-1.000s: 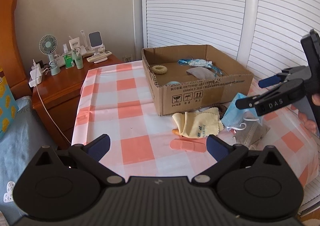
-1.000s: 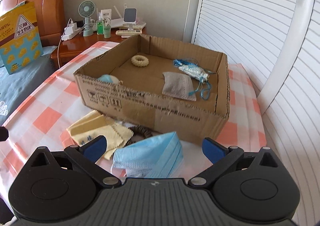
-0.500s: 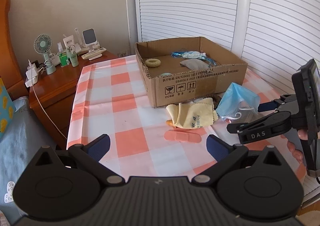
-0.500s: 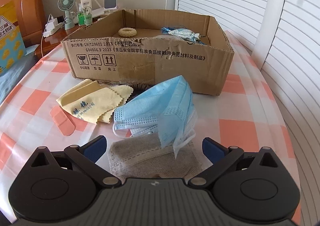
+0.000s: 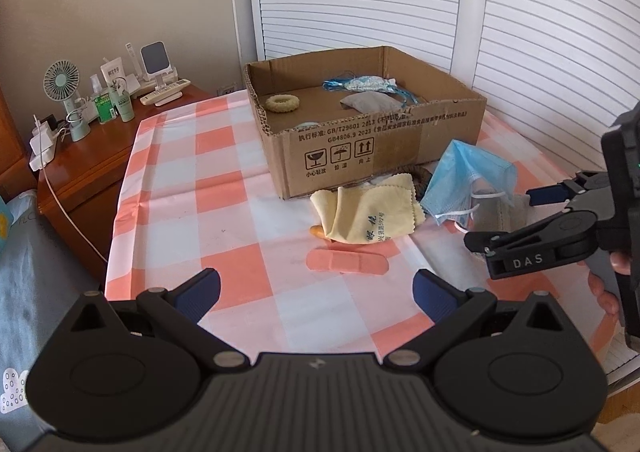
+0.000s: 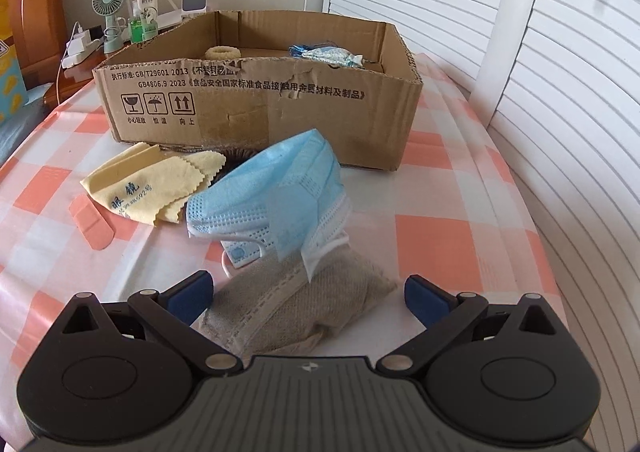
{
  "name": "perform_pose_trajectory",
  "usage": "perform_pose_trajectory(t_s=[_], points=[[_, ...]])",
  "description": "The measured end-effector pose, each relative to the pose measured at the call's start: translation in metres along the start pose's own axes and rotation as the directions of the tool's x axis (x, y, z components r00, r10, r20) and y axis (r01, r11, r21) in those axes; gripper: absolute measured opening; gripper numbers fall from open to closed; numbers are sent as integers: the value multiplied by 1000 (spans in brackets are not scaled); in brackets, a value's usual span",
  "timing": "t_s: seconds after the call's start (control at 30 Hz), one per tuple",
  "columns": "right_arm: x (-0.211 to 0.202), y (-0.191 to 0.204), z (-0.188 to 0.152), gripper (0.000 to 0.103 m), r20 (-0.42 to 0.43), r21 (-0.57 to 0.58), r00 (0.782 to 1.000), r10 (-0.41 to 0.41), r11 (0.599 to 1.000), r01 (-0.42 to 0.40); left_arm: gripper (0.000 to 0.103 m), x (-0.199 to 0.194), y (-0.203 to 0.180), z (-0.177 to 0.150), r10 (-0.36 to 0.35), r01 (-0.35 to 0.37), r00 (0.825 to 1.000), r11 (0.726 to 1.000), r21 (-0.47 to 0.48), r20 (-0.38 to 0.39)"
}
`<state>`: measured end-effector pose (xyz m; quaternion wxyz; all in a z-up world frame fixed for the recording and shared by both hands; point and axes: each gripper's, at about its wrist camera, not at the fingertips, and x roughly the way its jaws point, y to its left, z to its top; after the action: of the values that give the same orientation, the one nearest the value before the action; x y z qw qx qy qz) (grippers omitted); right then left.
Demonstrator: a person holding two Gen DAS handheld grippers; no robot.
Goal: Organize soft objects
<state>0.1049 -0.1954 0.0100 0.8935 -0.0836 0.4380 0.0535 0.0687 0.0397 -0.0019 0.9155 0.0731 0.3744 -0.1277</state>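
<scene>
a: what does the left wrist view show that the right one lacks?
b: the right gripper (image 5: 516, 216) itself, entering from the right with a person's hand (image 5: 608, 280) partly cut off behind it. its fingers are spread apart and hold nothing. that view also looks down into the cardboard box (image 5: 360, 144), where a grey pouch (image 5: 370, 104), a cream ring (image 5: 282, 103) and a blue tasselled sachet (image 5: 366, 83) lie.

a: and the right wrist view?
b: it looks low across the counter (image 6: 432, 188). a beige knit pouch (image 6: 304, 308) lies between the open fingers of the right gripper (image 6: 308, 294), whether touching them cannot be told. a blue face mask (image 6: 280, 192) rests partly on it, with a yellow cloth (image 6: 160, 184) and a pink plaster (image 6: 90, 220) to the left. the box wall hides the grey pouch here.

a: the left gripper?
b: the left gripper (image 5: 316, 292) has its fingers wide apart and empty, above the checked cloth near the plaster (image 5: 347, 261).

a: anything unclear?
b: a dark ring (image 5: 420, 176) behind the yellow cloth (image 5: 368, 212) and an orange item (image 5: 317, 230) under it are mostly hidden.
</scene>
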Motion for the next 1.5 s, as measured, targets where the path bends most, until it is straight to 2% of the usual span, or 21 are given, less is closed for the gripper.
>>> perform_pose_trajectory(t_s=[0.3,0.57,0.77,1.27,1.5], points=[[-8,-13,-10,103,-6,-20,999,53,998,-53,102,44,-2,6,-38,37,999,999,-7,-30],[-9,-15,-12,103,10,-21,998,60,998,-60,102,83,-4,8,2,-3,997,1000,-11,-80],[-9,-13,-14,103,25,-14,998,53,999,-52,102,98,1,12,2,-9,996,997,-74,-94],[-9,-12,-15,103,37,-14,998,49,999,-48,103,65,36,-22,63,-82,989,986,-144,-132],[-11,-10,-18,103,59,-14,997,47,999,-46,102,65,32,-22,70,-88,990,986,-143,-125]])
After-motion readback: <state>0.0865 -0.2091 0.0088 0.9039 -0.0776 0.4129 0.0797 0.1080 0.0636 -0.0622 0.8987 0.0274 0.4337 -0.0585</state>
